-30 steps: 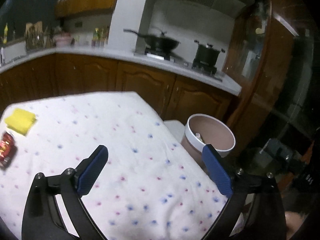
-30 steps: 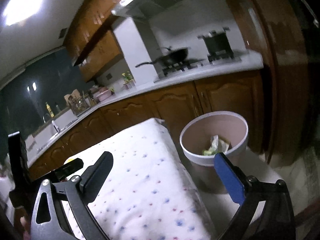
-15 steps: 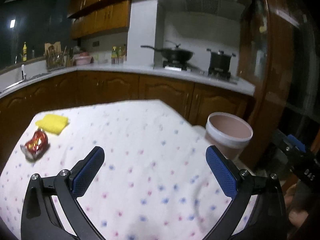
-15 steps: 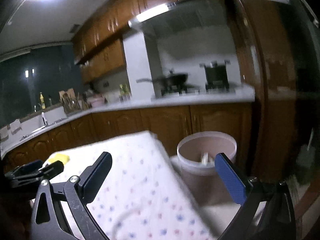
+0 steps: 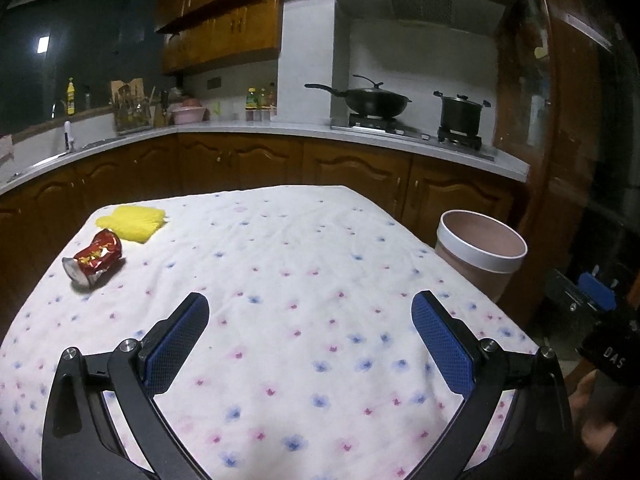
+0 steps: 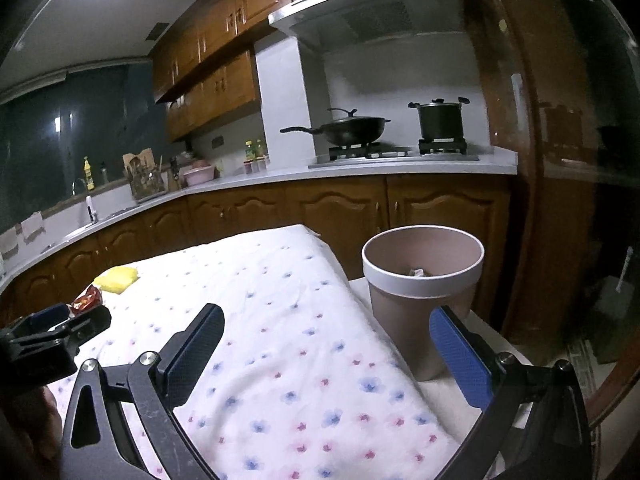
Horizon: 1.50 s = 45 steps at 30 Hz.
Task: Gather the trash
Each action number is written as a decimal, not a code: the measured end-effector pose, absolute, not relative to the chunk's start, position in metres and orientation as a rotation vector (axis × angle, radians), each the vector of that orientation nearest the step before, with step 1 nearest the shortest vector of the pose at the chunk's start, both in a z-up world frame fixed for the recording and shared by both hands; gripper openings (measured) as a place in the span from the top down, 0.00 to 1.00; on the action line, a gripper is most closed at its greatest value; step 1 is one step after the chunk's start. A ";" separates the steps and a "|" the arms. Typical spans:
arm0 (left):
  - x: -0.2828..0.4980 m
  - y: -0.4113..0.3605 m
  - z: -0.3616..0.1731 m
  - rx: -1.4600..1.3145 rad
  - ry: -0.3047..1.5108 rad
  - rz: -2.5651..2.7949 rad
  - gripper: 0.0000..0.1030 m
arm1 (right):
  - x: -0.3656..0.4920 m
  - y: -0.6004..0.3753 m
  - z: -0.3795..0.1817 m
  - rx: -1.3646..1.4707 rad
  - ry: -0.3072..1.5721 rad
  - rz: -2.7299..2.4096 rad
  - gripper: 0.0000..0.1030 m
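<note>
Since the crushed red can (image 5: pixel 93 261) lay at the table's (image 5: pixel 312 240) far left beside a yellow sponge (image 5: pixel 134 222), well apart from the bin (image 6: pixel 422 280), I held the left gripper (image 5: pixel 306 330) and right gripper (image 6: pixel 326 346) wide open and empty, ready to reach.

My left gripper (image 5: pixel 306 344) and right gripper (image 6: pixel 326 356) fill each frame's bottom, jaws spread wide, holding nothing.

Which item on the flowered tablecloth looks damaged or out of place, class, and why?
The red drink can near the tablecloth's far left edge: it is crushed and lies on its side beside a yellow sponge. It is trash not yet in the bin standing past the table's right side. Nothing looks spilled.
</note>
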<state>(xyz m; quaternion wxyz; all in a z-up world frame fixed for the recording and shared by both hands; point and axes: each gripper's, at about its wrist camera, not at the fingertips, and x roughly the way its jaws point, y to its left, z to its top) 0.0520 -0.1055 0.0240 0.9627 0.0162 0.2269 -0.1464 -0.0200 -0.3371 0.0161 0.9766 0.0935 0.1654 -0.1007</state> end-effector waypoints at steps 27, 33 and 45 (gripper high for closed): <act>0.031 -0.092 0.031 0.051 0.420 -0.249 0.00 | -0.027 -0.326 0.019 0.165 0.302 -0.177 0.00; 0.026 -0.093 0.028 0.066 0.394 -0.244 0.00 | -0.028 -0.324 0.017 0.163 0.303 -0.176 0.00; 0.025 -0.092 0.026 0.065 0.399 -0.245 0.00 | -0.028 -0.322 0.013 0.152 0.296 -0.164 0.00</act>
